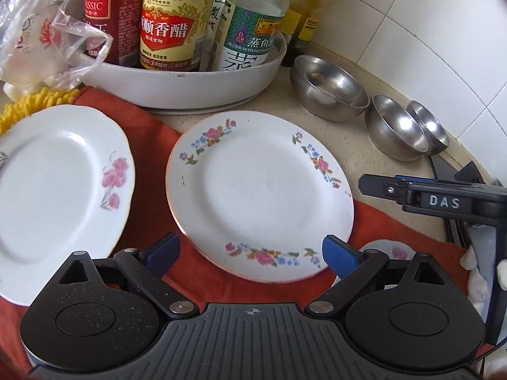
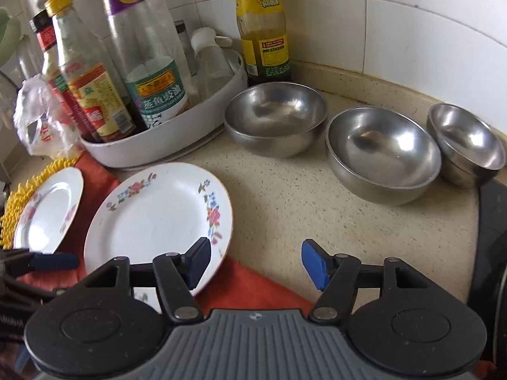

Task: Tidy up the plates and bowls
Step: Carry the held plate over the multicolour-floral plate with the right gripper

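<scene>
A white plate with a floral rim [image 1: 259, 190] [image 2: 158, 215] lies half on an orange cloth [image 1: 149, 133]. Left of it rests a second plate with pink flowers [image 1: 60, 183] [image 2: 47, 212]. A third flowered dish [image 1: 393, 250] peeks out at the cloth's near edge. Three steel bowls [image 2: 275, 117] [image 2: 383, 155] [image 2: 469, 142] stand in a row along the wall, the two on the right touching. My left gripper [image 1: 252, 253] is open over the floral plate's near rim, gripping nothing. My right gripper [image 2: 256, 261] is open and empty, its left finger [image 2: 198, 262] over that plate's right edge.
A white tray [image 1: 190, 91] full of sauce bottles stands behind the plates, with a plastic bag [image 1: 47, 41] and a yellow mat [image 1: 28, 104] to its left. Tiled walls meet behind the bowls. A black hob [image 2: 491, 237] borders the counter on the right. A gloved hand [image 1: 475, 269] holds the right gripper.
</scene>
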`<state>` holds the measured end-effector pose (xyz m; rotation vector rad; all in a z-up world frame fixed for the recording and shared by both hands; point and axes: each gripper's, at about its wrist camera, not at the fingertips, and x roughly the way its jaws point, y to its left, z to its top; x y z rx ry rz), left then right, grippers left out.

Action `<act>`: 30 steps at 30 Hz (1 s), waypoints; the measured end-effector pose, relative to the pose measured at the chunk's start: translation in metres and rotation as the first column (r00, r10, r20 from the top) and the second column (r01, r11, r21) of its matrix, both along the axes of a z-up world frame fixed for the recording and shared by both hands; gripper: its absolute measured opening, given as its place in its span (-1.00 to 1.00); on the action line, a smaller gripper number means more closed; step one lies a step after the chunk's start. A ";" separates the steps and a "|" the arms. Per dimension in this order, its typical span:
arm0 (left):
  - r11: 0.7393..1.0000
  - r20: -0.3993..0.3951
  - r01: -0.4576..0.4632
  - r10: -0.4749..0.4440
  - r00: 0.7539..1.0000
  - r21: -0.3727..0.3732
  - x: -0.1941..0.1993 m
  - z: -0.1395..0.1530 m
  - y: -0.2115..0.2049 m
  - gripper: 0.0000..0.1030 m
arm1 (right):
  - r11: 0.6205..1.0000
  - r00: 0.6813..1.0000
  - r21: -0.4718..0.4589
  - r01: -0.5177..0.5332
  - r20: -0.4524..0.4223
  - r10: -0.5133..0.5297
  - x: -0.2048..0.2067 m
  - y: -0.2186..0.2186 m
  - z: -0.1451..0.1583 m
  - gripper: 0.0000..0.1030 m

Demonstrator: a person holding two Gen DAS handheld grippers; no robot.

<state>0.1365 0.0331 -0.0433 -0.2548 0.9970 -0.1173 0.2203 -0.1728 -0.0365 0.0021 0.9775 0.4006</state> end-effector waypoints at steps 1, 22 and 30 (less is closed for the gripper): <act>1.000 -0.004 -0.007 0.007 1.000 -0.009 0.002 -0.001 0.001 0.91 | 1.000 1.000 0.003 -0.001 -0.014 0.001 0.005 0.002 -0.002 0.23; 0.998 0.016 -0.062 0.061 0.998 0.005 0.028 -0.013 -0.004 0.97 | 0.981 0.982 0.097 -0.170 -0.068 0.177 0.030 0.032 -0.023 0.10; 0.998 0.048 -0.046 0.044 0.998 0.040 0.036 -0.017 0.001 0.98 | 0.984 0.984 0.107 -0.141 -0.089 0.151 0.031 0.017 -0.023 0.08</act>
